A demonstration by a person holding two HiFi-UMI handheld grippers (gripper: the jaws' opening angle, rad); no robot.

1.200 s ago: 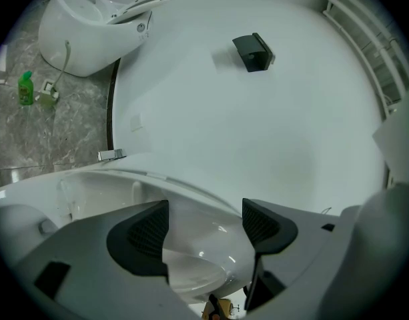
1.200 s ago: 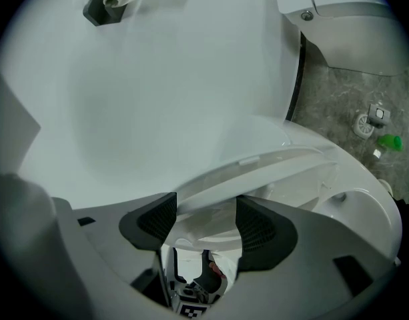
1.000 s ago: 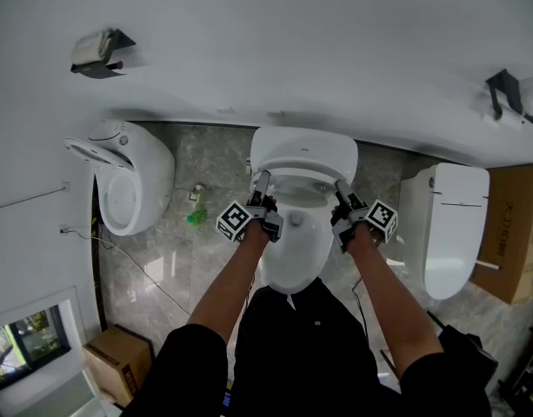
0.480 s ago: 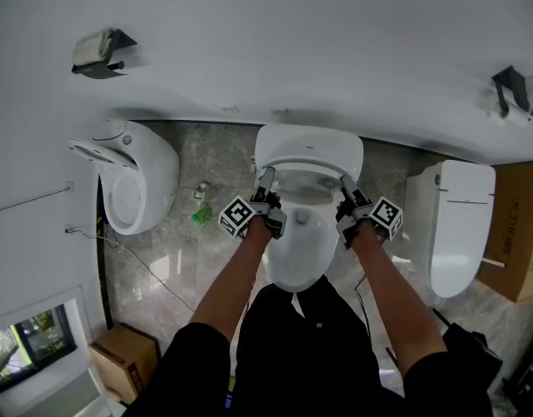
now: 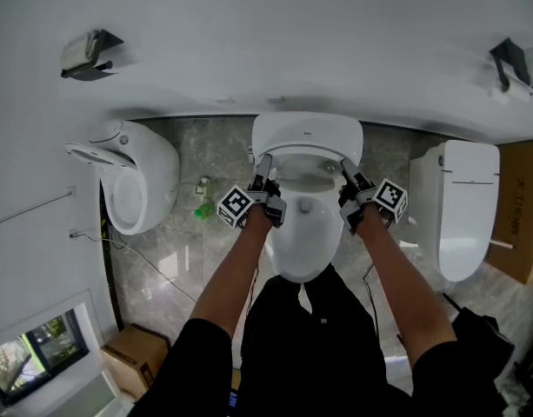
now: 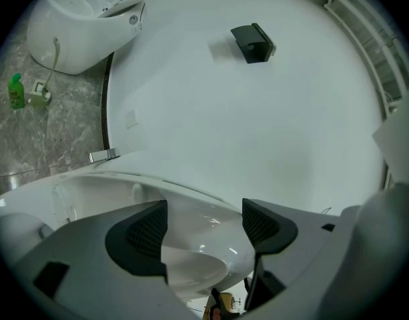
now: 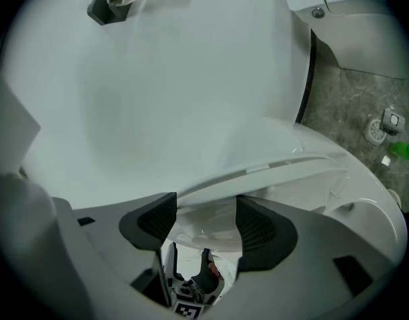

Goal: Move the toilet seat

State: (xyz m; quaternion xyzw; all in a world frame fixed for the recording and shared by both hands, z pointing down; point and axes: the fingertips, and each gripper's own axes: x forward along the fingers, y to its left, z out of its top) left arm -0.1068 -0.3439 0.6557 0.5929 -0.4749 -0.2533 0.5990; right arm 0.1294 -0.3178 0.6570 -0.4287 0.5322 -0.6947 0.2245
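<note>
At the middle toilet of three, head view: toilet seat (image 7: 271, 167) sits part-raised, tilted between the bowl (image 5: 301, 241) below and the upright lid (image 5: 307, 132) against the white wall (image 5: 292, 42). Left gripper (image 5: 264, 165) is on the seat's left side and right gripper (image 5: 345, 167) on its right side, roughly level with each other, marker cubes facing outward. Left gripper view: the jaws stand well apart with the white seat rim filling the space between the dark ribbed pads (image 6: 147, 229), so this gripper is clamped on the seat. Right gripper view: same picture, with the seat's edge running across from pad to pad, held; the other gripper's marker cube shows below through the gap. Both forearms are bare and extended forward over the bowl; the person's clothing is black. Surroundings: left toilet (image 5: 131, 181) with its seat and lid tipped up, right toilet (image 5: 466, 215) with lid down. Green bottle (image 5: 199, 210) stands on the grey marbled floor (image 5: 214, 150) between the left and middle toilets. Paper holder (image 5: 83, 55) is mounted on the wall at upper left. Cardboard box (image 5: 131, 359) sits on the floor at lower left; a second box (image 5: 523, 224) is beside the right toilet at the frame edge.
</note>
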